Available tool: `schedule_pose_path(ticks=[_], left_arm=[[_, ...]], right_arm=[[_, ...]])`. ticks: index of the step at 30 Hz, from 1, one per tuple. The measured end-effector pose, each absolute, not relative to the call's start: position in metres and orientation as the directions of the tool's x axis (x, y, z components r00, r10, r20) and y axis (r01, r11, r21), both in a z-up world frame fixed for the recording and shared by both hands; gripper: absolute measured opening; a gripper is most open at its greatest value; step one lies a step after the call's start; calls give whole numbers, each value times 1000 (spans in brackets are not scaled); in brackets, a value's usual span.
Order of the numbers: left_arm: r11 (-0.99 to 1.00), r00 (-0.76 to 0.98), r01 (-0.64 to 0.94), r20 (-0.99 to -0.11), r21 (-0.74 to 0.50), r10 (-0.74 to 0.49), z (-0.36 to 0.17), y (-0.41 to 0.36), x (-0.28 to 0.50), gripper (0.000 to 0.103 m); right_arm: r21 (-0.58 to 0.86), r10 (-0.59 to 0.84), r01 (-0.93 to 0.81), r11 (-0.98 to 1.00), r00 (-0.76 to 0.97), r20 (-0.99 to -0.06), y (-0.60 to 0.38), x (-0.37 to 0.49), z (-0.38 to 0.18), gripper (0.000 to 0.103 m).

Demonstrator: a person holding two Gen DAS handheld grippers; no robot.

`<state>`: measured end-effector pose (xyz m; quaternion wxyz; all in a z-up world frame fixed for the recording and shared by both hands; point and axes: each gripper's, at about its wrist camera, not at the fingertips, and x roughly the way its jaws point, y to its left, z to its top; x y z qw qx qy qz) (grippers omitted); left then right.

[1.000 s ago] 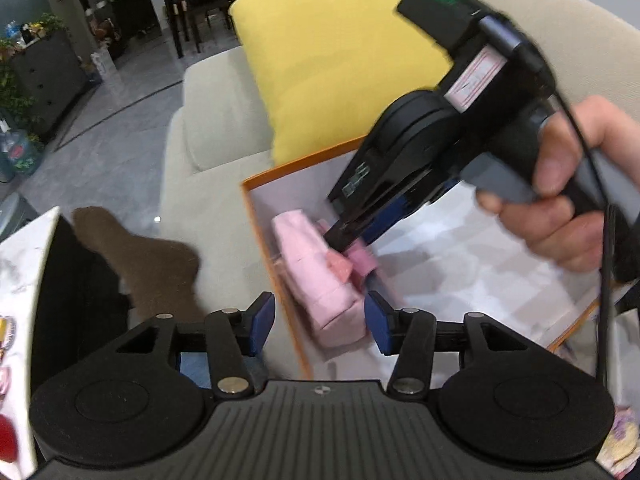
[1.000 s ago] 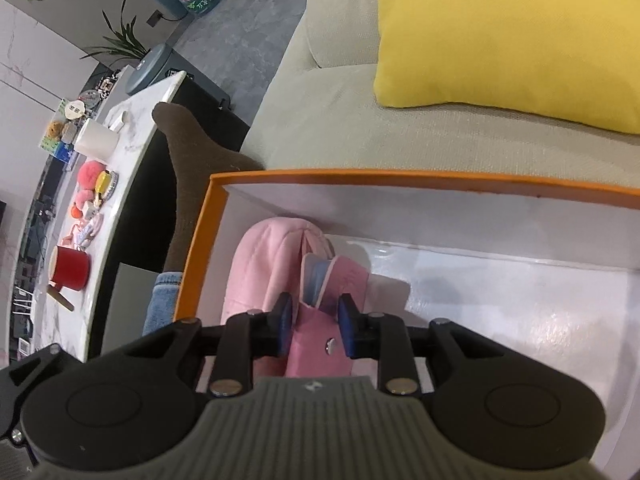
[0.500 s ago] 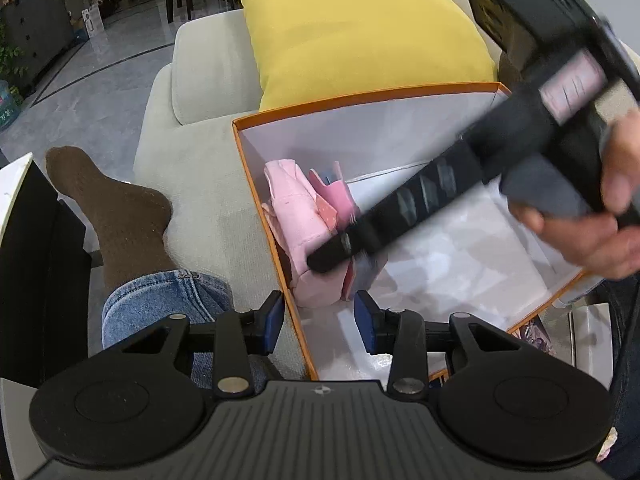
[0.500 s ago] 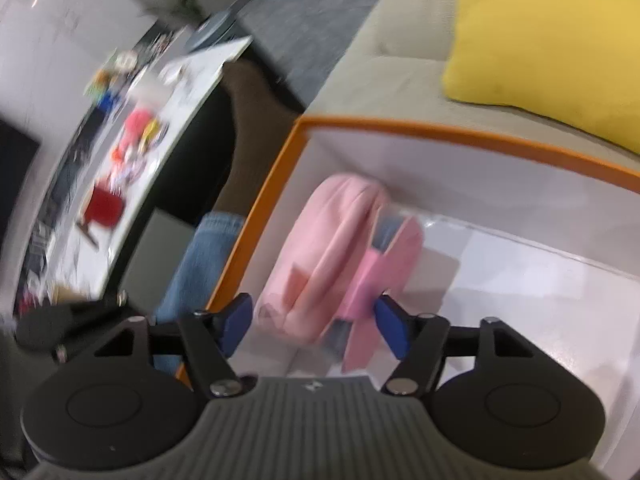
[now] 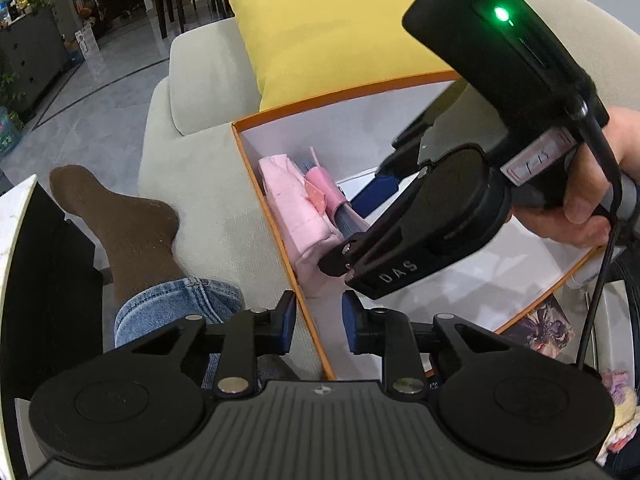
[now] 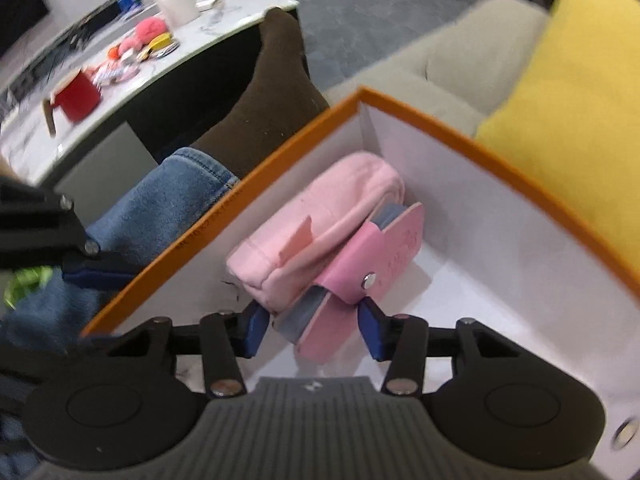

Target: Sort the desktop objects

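Note:
An orange box [image 5: 264, 204] with a white inside rests on the sofa. A soft pink pouch [image 6: 320, 216] lies in it against the left wall, and a pink snap wallet [image 6: 384, 256] leans on the pouch. My right gripper [image 6: 312, 320] is over the box, jaws closing, with the wallet's near end and the pouch's corner between its fingers; the pads do not clearly press. My left gripper [image 5: 319, 320] straddles the box's left wall, jaws closing, pads clear of the wall. A hand [image 5: 592, 208] holds the right gripper.
A yellow cushion [image 5: 332, 32] lies on the beige sofa [image 5: 200, 184] behind the box. A leg in jeans [image 6: 160, 208] with a brown sock [image 6: 276, 92] is left of the box. Beyond it, a marble table [image 6: 224, 28] carries a red mug [image 6: 76, 96] and small items.
My right gripper let go of the wallet, rolled and drew back a little; its jaws widened, then narrowed. The wallet now lies against the pouch. My left jaws narrowed around the box wall.

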<state>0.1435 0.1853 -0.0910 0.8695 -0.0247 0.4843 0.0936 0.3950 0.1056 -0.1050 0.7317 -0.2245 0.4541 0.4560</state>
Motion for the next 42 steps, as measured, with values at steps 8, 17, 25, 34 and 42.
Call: schedule_pose_path(ticks=[8, 17, 25, 34, 42], left_arm=[[978, 526, -206, -841, 24, 131, -91, 186, 139, 28], [976, 528, -216, -841, 5, 121, -87, 186, 137, 28], [975, 538, -221, -835, -6, 117, -85, 187, 135, 28], [972, 530, -235, -837, 8, 135, -86, 186, 135, 23], [968, 553, -249, -825, -33, 115, -83, 190, 130, 23]], right_arm=[[97, 500, -882, 460, 167, -850, 99, 399, -112, 62], [29, 468, -895, 446, 205, -860, 103, 387, -108, 69], [12, 500, -902, 431, 228, -835, 100, 381, -94, 67], [6, 504, -916, 401, 215, -837, 110, 380, -90, 55], [46, 493, -912, 408, 178, -852, 98, 383, -102, 56]])
